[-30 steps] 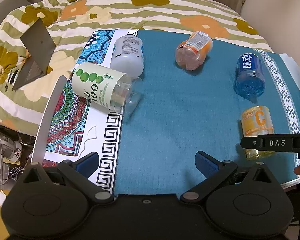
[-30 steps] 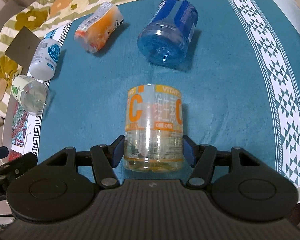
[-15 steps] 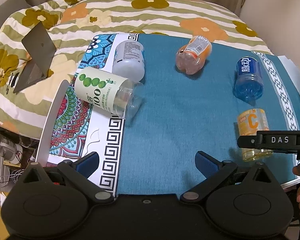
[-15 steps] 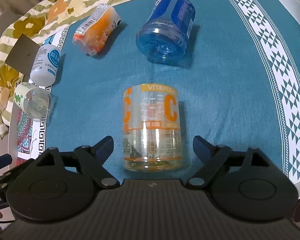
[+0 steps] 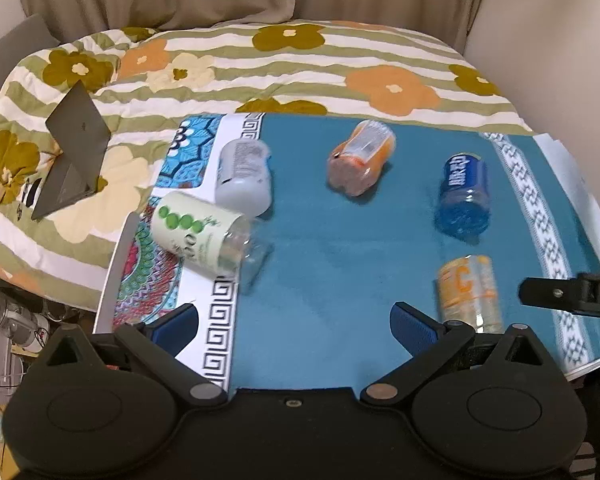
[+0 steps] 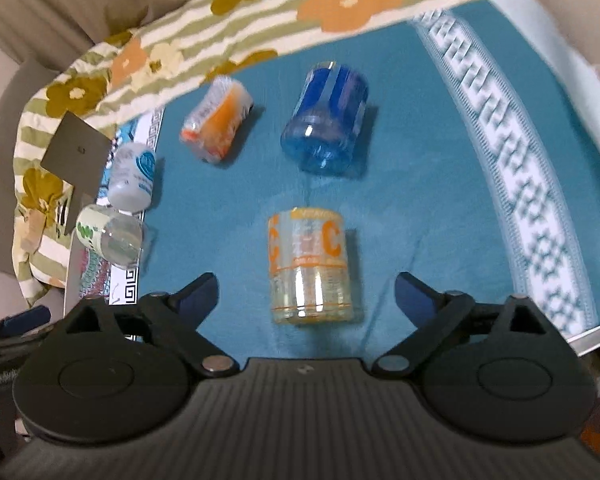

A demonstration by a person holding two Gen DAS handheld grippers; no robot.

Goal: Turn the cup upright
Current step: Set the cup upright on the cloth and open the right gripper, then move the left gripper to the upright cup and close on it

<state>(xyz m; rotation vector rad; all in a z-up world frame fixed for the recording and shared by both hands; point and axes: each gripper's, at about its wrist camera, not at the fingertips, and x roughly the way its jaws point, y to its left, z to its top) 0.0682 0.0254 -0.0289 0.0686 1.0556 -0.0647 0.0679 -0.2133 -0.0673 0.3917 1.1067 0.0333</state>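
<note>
Several cut-bottle cups lie on their sides on the teal cloth (image 5: 340,264). A clear cup with orange "C" print (image 6: 310,266) lies nearest, between and just beyond my right gripper's (image 6: 306,294) open fingers; it also shows in the left wrist view (image 5: 468,292). A blue cup (image 6: 326,124) (image 5: 464,196), an orange cup (image 6: 216,120) (image 5: 360,156), a white cup (image 5: 242,176) (image 6: 132,176) and a green-dotted cup (image 5: 204,236) (image 6: 108,234) lie further off. My left gripper (image 5: 296,324) is open and empty over the cloth's near edge.
A flowered quilt (image 5: 292,68) covers the bed behind the cloth. A grey folded stand (image 5: 74,156) sits on it at left. A patterned mat (image 5: 148,280) lies under the cloth's left side. The board's front edge (image 6: 592,336) is close on the right.
My right gripper opened, let go of the orange "C" cup and drew back; the cup lies on its side. My left gripper pulled back and up, widening its view.
</note>
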